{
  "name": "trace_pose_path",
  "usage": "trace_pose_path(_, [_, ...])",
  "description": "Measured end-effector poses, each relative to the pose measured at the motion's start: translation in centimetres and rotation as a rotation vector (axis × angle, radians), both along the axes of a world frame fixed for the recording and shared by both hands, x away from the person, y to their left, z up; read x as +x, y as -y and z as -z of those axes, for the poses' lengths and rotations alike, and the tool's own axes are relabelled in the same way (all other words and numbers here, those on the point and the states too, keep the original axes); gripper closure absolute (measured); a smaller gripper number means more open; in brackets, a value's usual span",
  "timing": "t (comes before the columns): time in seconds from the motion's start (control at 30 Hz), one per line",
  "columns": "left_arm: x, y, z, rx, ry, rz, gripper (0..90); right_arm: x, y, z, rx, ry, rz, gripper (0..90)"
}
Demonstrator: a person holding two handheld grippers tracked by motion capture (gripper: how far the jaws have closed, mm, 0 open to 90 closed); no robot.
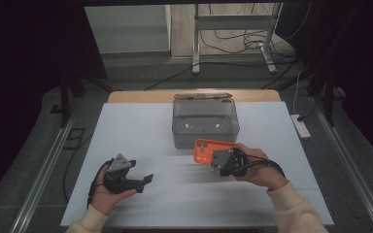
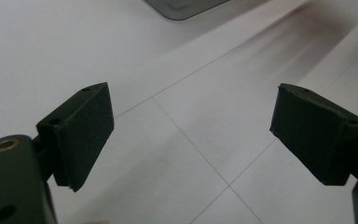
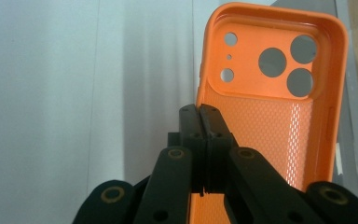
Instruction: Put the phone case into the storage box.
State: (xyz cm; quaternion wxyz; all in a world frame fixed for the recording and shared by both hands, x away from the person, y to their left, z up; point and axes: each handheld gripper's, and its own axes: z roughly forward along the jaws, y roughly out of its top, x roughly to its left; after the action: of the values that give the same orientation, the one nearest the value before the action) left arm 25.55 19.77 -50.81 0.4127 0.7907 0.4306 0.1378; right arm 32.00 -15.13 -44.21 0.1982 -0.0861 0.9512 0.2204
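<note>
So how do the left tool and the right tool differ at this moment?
The left tool has its jaws wide apart with nothing between them; the right tool is shut on the side wall of the orange phone case. The left tool sits over bare white table; the right tool is near the grey box. Both are black and hand-held.

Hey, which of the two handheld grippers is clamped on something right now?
The right gripper: its jaws are shut on the side wall of the orange plastic phone case. The left gripper has its jaws spread wide, with bare white table between them.
</note>
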Motion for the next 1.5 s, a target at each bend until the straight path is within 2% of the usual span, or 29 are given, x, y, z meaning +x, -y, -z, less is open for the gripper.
trace_pose_path(0.17, [0.2, 0.2, -0.2, -0.004, -0.008, -0.004, 13.6, -0.1, -0.1, 0.1, -0.004, -0.003, 0.002, 88.8])
trace_pose_path(0.5, [0.5, 0.4, -0.8, -0.018, -0.008, -0.011, 14.1, -0.4, -0.6, 0.0, 0.035, 0.011, 0.012, 88.8])
trace_pose_path(0.87, [0.8, 1.0, -1.4, -0.039, -0.007, -0.002, 14.3, -0.6, -0.9, 0.3, 0.044, 0.014, 0.013, 88.8])
trace_pose_path(1.33, [1.2, 1.3, -1.6, -0.043, -0.011, 0.007, 14.5, -0.8, -1.1, 0.2, 0.041, 0.026, 0.010, 88.8])
trace_pose_path(1.5, [1.3, 1.4, -2.0, -0.051, 0.006, 0.014, 15.2, -1.0, -1.3, 0.0, 0.047, 0.032, 0.003, 88.8])
